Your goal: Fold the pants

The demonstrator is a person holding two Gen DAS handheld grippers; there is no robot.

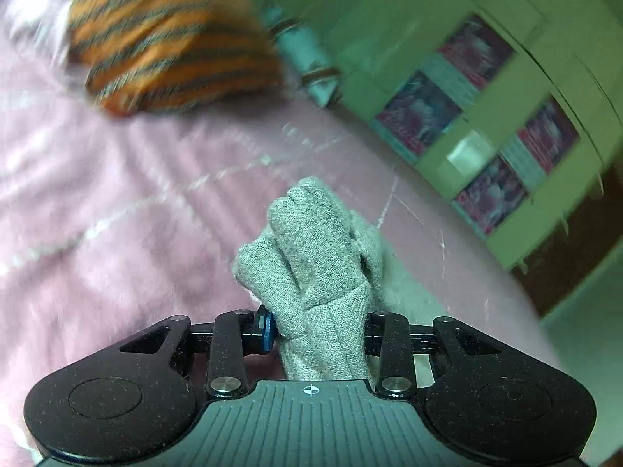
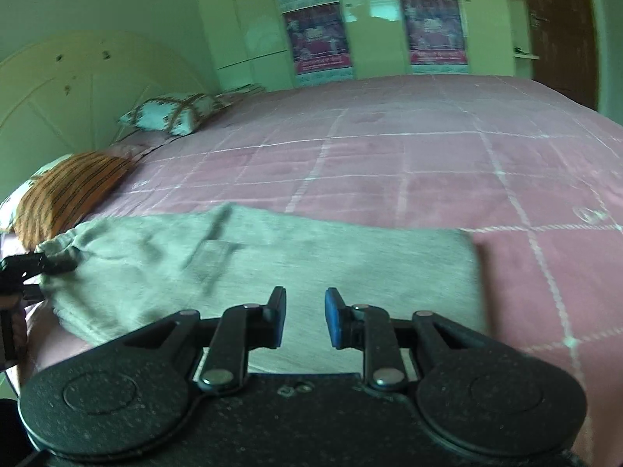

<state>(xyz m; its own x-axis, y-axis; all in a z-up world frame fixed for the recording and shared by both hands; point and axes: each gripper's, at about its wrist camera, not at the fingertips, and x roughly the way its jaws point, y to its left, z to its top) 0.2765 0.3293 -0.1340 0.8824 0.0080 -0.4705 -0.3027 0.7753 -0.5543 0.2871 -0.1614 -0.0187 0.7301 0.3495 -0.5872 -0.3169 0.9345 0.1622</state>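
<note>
Right wrist view: posters (image 2: 317,37) at top, writing unreadable. Right gripper (image 2: 305,321) parted, hovering low over grey pants (image 2: 272,260) spread mid-frame on pink bedspread (image 2: 389,155). Left gripper (image 1: 317,327) clamped on bunched pants (image 1: 311,257).

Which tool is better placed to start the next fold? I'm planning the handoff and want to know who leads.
Probably the left tool: it is shut on the bunched waistband end of the grey pants. The right tool hangs open above the pants, gripping nothing.
</note>
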